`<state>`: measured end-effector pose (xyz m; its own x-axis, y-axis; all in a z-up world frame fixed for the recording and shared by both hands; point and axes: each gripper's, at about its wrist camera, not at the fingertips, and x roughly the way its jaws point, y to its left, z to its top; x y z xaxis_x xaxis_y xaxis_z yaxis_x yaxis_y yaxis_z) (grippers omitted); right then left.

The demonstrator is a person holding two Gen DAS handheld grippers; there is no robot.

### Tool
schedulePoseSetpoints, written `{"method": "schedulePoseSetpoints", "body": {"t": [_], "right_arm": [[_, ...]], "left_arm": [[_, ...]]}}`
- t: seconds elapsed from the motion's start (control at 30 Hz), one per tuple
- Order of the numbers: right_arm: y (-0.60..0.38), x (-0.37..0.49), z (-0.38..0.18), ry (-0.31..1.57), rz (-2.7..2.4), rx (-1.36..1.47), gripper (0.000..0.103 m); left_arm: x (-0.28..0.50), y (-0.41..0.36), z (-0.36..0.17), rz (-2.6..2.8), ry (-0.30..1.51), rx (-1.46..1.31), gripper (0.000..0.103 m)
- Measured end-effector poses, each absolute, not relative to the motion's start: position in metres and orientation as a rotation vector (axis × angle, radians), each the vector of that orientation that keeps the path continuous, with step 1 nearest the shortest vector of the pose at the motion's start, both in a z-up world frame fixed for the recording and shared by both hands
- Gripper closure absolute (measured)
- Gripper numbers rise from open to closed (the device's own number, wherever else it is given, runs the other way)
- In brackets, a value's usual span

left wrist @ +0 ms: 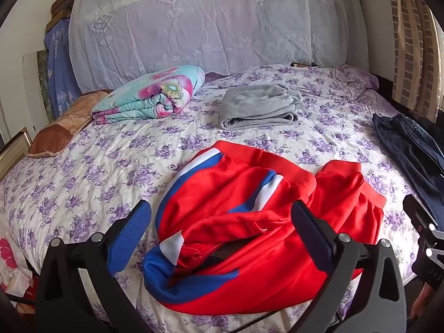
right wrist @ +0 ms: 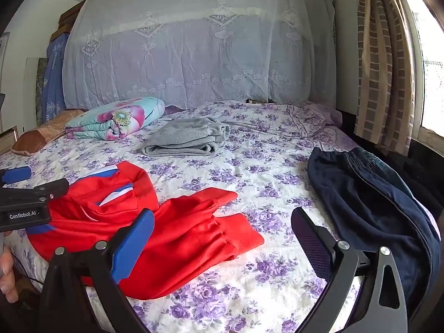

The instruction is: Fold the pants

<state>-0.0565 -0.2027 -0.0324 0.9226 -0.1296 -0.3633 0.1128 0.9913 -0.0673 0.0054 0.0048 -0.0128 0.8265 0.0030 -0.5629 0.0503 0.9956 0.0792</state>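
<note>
Left hand-held gripper (left wrist: 222,222) has its jaws spread as wide as they go, nothing pinched between them, tilted down over the bunched-up red track pants (left wrist: 258,216) at the near edge of the bed (left wrist: 111,166). The blue pad (left wrist: 129,238) sits off the fabric on the left side, and the black finger (left wrist: 310,230) is in front of the red cloth, can't tell if it's actually touching

Right hand-held gripper (right wrist: 222,236) is also wide open and empty, hanging over bare floral sheet between the red pants and a heap of dark navy pants (right wrist: 374,211) on the right edge of the bed. From that camera you can see the left one poking in at the left edge, just above the red pants

The red pants are a crumpled mess, not folded at all, with blue and white side stripes (left wrist: 194,172) showing and the waistband toward the middle of the bed

Further back: a folded grey garment (left wrist: 258,108) mid-bed, a folded flowery quilt (left wrist: 149,94) to its left, a brown pillow (left wrist: 63,125) beyond that, a lacy white cover (left wrist: 208,19) draped over the headboard, and a checked curtain (right wrist: 380,69) by the window on the right
</note>
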Motion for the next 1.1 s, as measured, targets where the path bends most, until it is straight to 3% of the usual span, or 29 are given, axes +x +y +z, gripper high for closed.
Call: {"method": "schedulePoseSetpoints", "body": {"t": [1.1], "right_arm": [[-0.1993, -0.0661, -0.0241, 0.344, -0.126, -0.059, 0.004]], "left_arm": [[0.0077, 0.0067, -0.009, -0.026, 0.601, 0.09, 0.005]]}}
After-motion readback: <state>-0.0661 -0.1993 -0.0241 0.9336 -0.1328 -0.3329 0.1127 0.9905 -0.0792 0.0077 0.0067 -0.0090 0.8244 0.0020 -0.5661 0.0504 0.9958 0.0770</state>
